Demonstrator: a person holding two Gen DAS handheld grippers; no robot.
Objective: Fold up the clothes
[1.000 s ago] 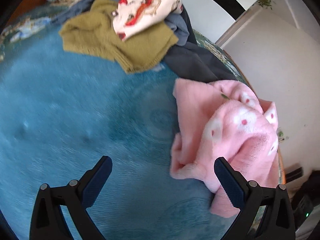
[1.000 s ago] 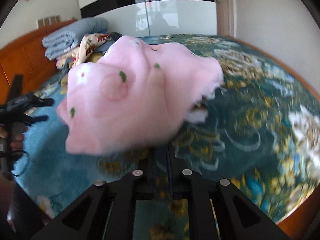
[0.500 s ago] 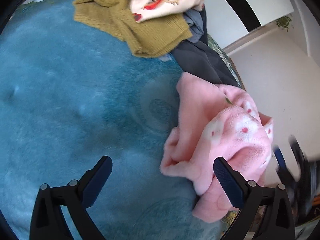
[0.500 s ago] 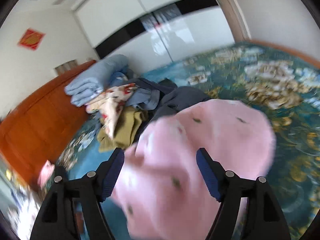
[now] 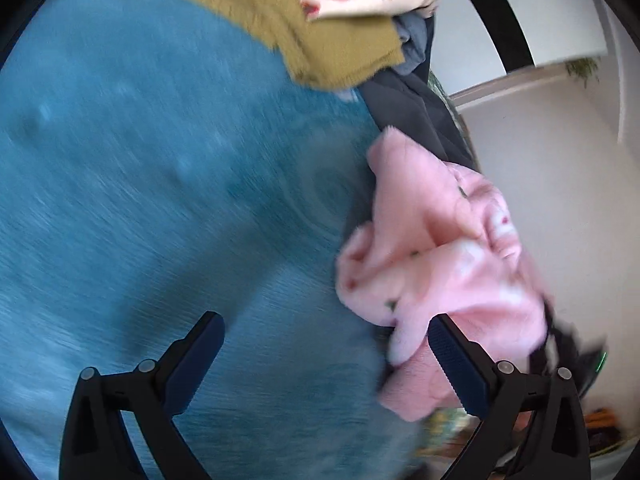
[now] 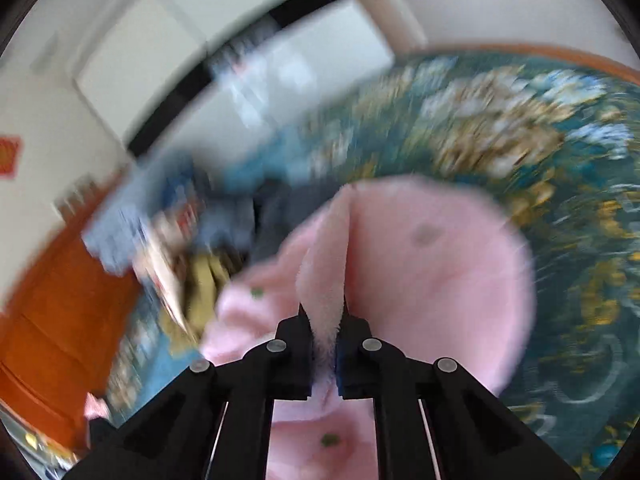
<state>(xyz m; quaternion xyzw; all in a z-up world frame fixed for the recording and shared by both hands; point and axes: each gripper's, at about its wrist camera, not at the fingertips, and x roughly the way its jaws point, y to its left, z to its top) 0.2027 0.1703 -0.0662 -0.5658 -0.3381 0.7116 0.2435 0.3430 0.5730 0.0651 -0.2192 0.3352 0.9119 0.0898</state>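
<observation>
My right tool [image 6: 325,330] is closing on a ridge of the pink fleece [image 6: 436,264]; my left tool [image 5: 320,354] gapes empty; it should pinch the edge at two o'clock and spread.

Crumpled pink fleece garment [image 5: 436,264] on bedspread [image 5: 160,200]

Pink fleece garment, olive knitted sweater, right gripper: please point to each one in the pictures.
pink fleece garment [image 5: 432,256], left wrist view, crumpled middle.
olive knitted sweater [image 5: 320,36], left wrist view, flat knit body.
right gripper [image 6: 325,334], right wrist view, between fingertips closing on pink fleece.
</observation>
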